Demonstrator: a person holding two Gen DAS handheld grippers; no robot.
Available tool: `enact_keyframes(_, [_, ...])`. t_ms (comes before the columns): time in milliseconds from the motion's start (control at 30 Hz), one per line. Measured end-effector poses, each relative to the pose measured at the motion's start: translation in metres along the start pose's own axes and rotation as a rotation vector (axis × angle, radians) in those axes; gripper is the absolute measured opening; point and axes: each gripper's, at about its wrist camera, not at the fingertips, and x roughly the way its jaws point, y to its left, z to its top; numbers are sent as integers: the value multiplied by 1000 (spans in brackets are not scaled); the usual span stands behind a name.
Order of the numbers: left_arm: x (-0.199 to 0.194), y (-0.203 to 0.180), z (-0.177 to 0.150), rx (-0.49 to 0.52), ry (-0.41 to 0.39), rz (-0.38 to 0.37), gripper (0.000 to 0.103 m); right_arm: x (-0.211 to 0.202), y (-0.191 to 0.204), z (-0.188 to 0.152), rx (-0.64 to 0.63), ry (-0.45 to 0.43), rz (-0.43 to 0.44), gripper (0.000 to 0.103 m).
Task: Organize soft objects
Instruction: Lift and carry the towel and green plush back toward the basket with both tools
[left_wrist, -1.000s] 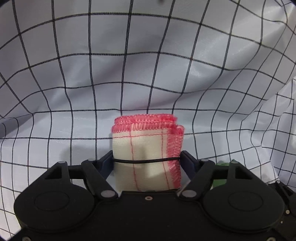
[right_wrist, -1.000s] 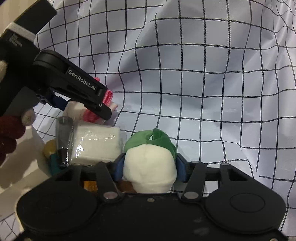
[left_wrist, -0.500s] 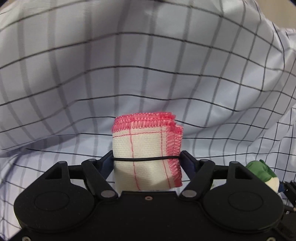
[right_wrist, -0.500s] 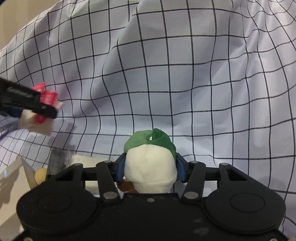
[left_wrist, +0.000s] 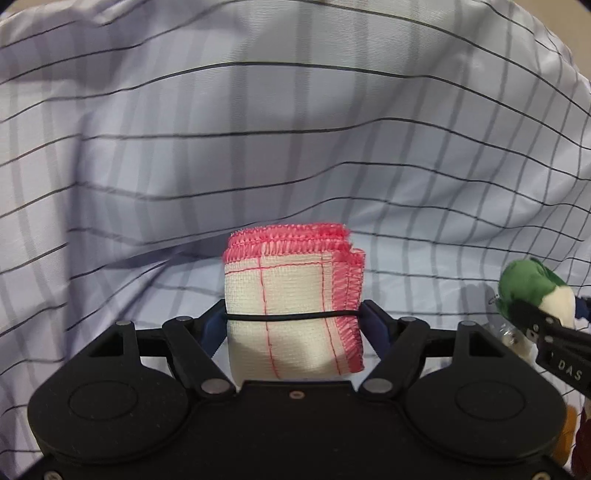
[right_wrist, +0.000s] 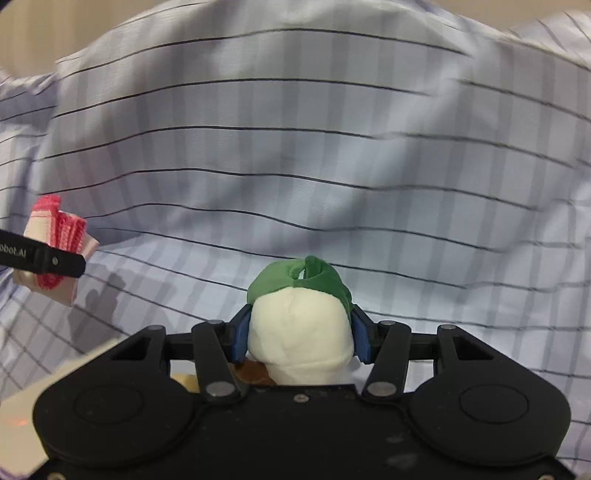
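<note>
Blurring softened the checked cloth (left_wrist: 295, 147) behind everything. The left tongs (left_wrist: 293, 325) were clamped on a folded pink-edged cloth (left_wrist: 291, 306), banded, standing upright, long axis along the fingers, its base hidden by the tool body. The right tongs (right_wrist: 299, 332) were clamped on a white-and-green plush toy (right_wrist: 299, 325), green end pointing away, underside cut off from view.

Even light, motion-blurred fisheye views
</note>
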Motion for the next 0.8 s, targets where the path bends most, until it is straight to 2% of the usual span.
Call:
enact_keyframes(433, [-46, 66, -46, -88, -34, 74, 70, -16, 120, 13, -174, -61, 241, 52])
enact_keyframes(600, [-68, 92, -75, -156, -63, 96, 70, -45, 162, 4, -249, -85, 342, 52])
enact_keyframes(800, [-105, 111, -114, -210, -105, 153, 70, -85, 194, -18, -328, -96, 452, 52])
